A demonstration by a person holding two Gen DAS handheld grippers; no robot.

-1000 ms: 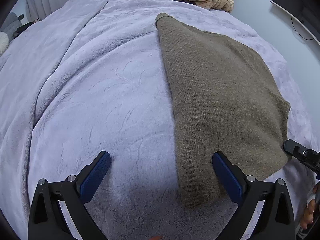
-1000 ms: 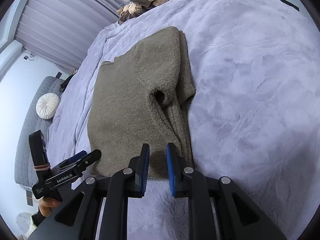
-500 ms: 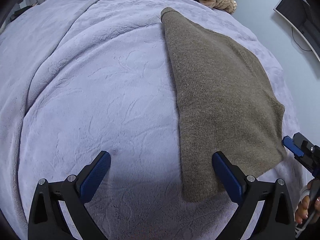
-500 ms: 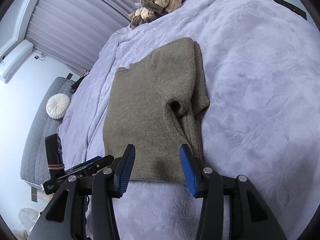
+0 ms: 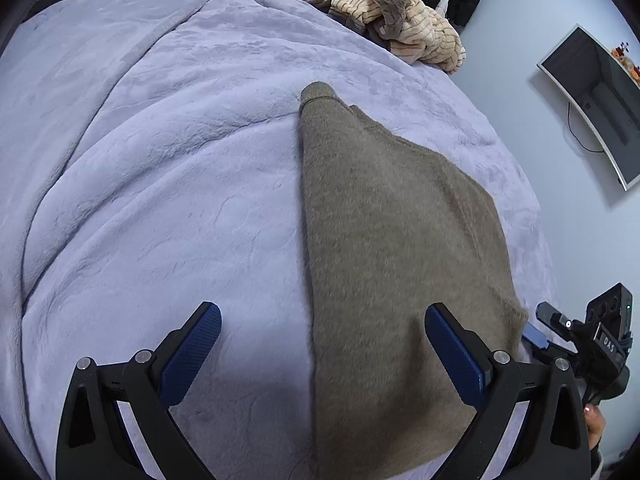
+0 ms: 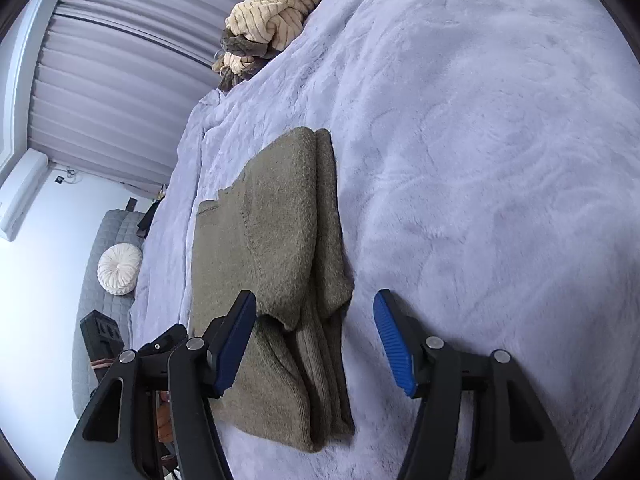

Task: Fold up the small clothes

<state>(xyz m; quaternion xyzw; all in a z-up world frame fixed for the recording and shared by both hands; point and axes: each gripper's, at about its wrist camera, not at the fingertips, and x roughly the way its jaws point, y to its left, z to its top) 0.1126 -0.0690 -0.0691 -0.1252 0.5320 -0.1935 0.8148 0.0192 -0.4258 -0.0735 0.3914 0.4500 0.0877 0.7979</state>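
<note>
An olive-brown knitted sweater (image 5: 400, 248) lies folded lengthwise on a lavender plush blanket (image 5: 168, 184). In the right wrist view the sweater (image 6: 272, 240) shows a sleeve folded over its right side. My left gripper (image 5: 322, 354) is open and empty, straddling the sweater's left edge near its near end. My right gripper (image 6: 316, 338) is open and empty, straddling the folded sleeve and the sweater's right edge. Each gripper shows in the other's view, the right (image 5: 580, 340) and the left (image 6: 160, 344).
A heap of beige striped and brown clothes (image 5: 384, 28) lies at the far end of the bed, also in the right wrist view (image 6: 276, 16). A monitor (image 5: 600, 100) hangs on the right wall. A grey sofa with a round white cushion (image 6: 119, 263) stands beyond the bed.
My right gripper has opened from nearly shut to wide open. Both grippers have moved forward over the near end of the sweater. The sweater has not moved.
</note>
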